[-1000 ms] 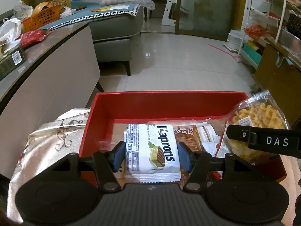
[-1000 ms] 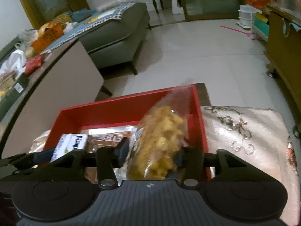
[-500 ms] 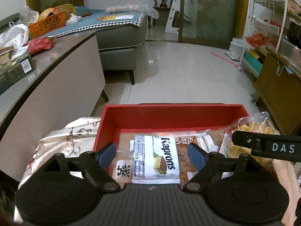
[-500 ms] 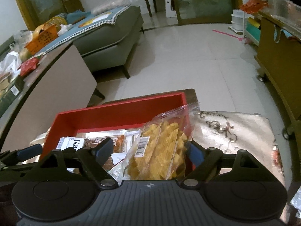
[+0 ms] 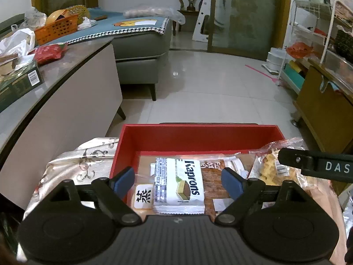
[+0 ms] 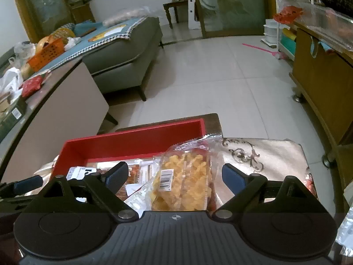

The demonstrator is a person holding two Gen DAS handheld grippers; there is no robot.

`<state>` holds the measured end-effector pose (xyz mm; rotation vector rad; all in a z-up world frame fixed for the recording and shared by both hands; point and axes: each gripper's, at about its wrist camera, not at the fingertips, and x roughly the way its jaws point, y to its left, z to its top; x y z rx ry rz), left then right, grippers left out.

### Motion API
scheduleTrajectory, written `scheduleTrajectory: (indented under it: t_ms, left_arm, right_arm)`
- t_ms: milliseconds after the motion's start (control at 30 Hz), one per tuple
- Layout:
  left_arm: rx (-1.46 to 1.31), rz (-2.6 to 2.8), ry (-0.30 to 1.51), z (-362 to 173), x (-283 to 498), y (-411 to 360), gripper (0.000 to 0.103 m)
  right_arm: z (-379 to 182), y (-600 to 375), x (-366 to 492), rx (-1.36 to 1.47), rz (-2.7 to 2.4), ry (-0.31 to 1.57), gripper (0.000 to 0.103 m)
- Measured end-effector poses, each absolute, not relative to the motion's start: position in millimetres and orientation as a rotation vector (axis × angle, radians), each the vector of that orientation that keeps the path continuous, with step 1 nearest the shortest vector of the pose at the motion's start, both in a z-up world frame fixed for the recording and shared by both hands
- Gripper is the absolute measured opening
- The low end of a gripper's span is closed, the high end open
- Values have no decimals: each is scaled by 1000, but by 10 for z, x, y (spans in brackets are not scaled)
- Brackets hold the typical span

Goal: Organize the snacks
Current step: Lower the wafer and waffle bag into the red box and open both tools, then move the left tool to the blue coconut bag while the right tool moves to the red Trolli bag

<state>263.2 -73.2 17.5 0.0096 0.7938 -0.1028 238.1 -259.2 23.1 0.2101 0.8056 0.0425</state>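
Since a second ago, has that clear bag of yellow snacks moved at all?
Yes. The clear bag of yellow snacks stood upright, pinched in the right gripper. Now it lies tipped over the red tray's right end, and the jaws are opening clear of it.

Kaprons pack (image 5: 178,183) near end hidden behind gripper body | brown packet (image 5: 211,181) mostly covered by Kaprons pack, print unreadable | clear bag of yellow snacks (image 6: 185,176) lower end hidden | red tray (image 5: 198,135) near rim unseen
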Motion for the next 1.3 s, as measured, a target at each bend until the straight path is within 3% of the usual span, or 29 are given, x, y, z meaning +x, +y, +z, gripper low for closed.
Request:
scheduleTrajectory:
  t_ms: [533, 1300]
  left_arm:
    - [28, -149, 787, 285, 2344, -763, 80]
    - [22, -300, 989, -50, 1645, -743, 80]
  right_arm:
    - [453, -2745, 2093, 236, 9, 750, 99]
    - [202, -2784, 836, 223, 51, 941, 103]
